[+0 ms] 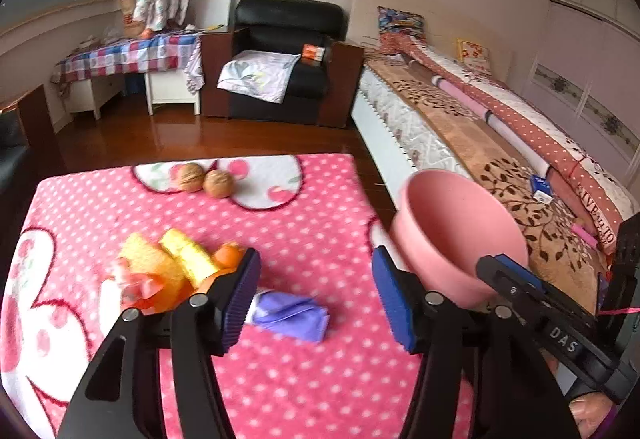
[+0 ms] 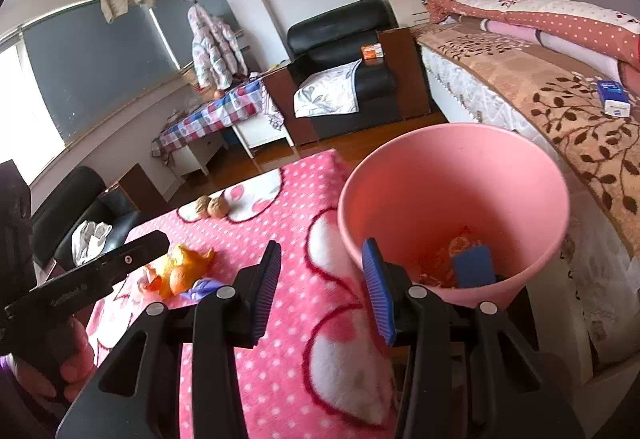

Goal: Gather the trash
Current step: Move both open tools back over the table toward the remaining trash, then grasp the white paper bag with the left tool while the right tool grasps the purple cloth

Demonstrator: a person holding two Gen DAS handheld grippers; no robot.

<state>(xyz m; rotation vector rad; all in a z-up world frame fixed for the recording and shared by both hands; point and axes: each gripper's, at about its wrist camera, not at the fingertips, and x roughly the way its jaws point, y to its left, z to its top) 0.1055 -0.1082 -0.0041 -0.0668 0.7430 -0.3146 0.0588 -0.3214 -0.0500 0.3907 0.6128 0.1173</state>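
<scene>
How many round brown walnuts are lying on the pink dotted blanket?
2. One round brown walnut lies at the far edge of the pink dotted blanket, the other walnut touching its right side. None seems hidden.

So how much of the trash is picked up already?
Some is done: scraps lie in the pink bin, which sits against the right tool; its grip is unclear. In hand: nothing yet; the left tool is open and empty above the purple wrapper. Left on the blanket: that wrapper, the orange peel and yellow pieces. The two walnuts may not be trash.
</scene>
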